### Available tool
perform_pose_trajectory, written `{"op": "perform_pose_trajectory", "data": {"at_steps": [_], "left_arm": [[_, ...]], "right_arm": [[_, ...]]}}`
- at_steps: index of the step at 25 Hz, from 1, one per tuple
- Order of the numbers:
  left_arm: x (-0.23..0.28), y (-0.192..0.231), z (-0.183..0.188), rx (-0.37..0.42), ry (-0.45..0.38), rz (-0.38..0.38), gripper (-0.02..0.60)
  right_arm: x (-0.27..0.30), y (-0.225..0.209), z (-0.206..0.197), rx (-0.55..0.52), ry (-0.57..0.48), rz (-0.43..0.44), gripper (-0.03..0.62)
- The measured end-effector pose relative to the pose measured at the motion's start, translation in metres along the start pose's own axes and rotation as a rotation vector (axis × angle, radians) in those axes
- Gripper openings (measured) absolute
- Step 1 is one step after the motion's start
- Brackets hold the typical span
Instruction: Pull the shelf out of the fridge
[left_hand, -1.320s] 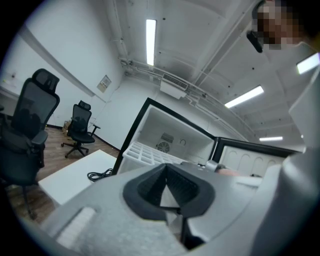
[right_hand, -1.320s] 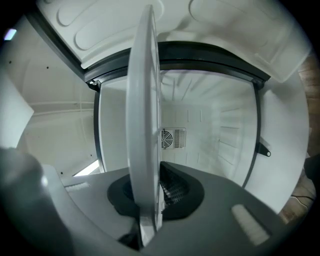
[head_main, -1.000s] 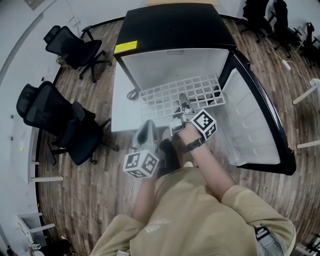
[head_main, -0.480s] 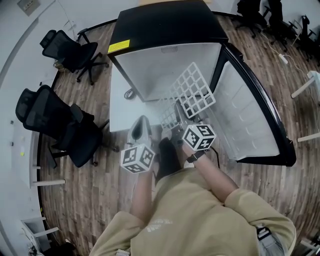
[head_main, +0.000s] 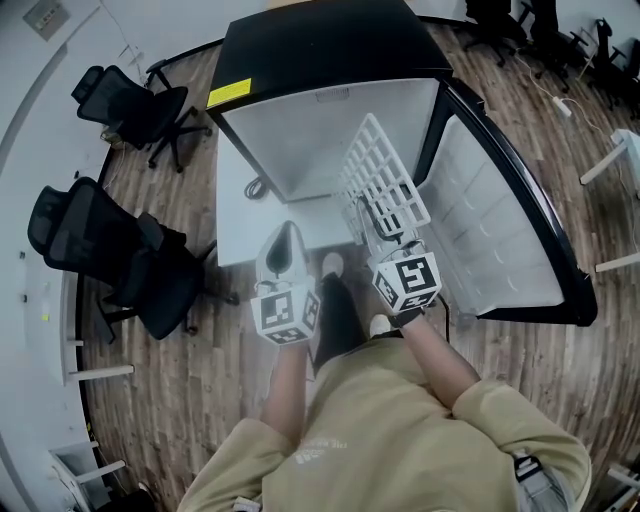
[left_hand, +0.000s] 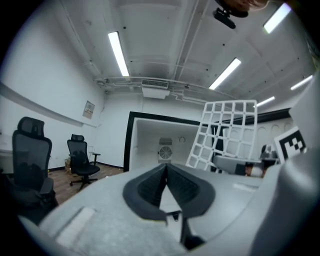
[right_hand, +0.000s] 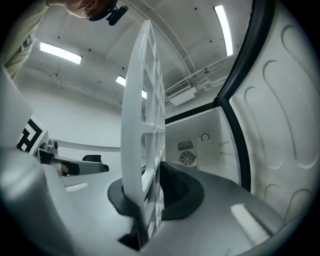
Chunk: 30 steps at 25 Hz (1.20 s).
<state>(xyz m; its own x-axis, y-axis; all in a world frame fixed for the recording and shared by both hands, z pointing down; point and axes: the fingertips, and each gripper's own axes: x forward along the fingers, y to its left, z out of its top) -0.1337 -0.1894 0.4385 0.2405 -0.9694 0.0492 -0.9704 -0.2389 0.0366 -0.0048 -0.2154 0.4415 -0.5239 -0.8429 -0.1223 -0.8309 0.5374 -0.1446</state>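
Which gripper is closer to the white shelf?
Right. The right gripper is shut on the shelf's edge, holding it tipped up on its side. The left gripper is off to the shelf's left, not touching it, shut with nothing in it.

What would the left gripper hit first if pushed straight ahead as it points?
Probably the fridge's back wall near the fan: the left gripper aims into the open cavity, with the shelf off to the right.

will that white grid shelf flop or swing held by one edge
Probably stiff: the shelf stands straight on edge, no sag, in the right gripper. Likely light, being open grid. It may pivot, since only one edge is clamped.
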Motion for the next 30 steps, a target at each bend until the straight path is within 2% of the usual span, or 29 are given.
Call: {"op": "perform_pose_trajectory", "data": {"at_steps": [6,10,13,23,30], "left_arm": [[0.005,0.006,0.001,0.067,-0.023,0.025,0.002],[0.005,0.01,-0.001,0.043,-0.055,0.054,0.002],[0.009,0.007,-0.009,0.037,-0.042,0.04,0.002],[0.019,-0.001,-0.015,0.023,-0.007,-0.007,0.002],[0.012,0.002,-0.014,-0.002,0.044,-0.056,0.002]], "right_arm": [[0.0,0.002,0.002,-0.125,0.044,-0.027,0.031],[-0.002,-0.001,-0.002,-0.151,0.07,-0.046,0.031],[-0.002,-0.004,-0.003,-0.166,0.073,-0.06,0.031],[0.005,-0.008,-0.005,-0.141,0.082,-0.071,0.031],[0.015,0.0,-0.002,-0.074,0.097,-0.091,0.031]]}}
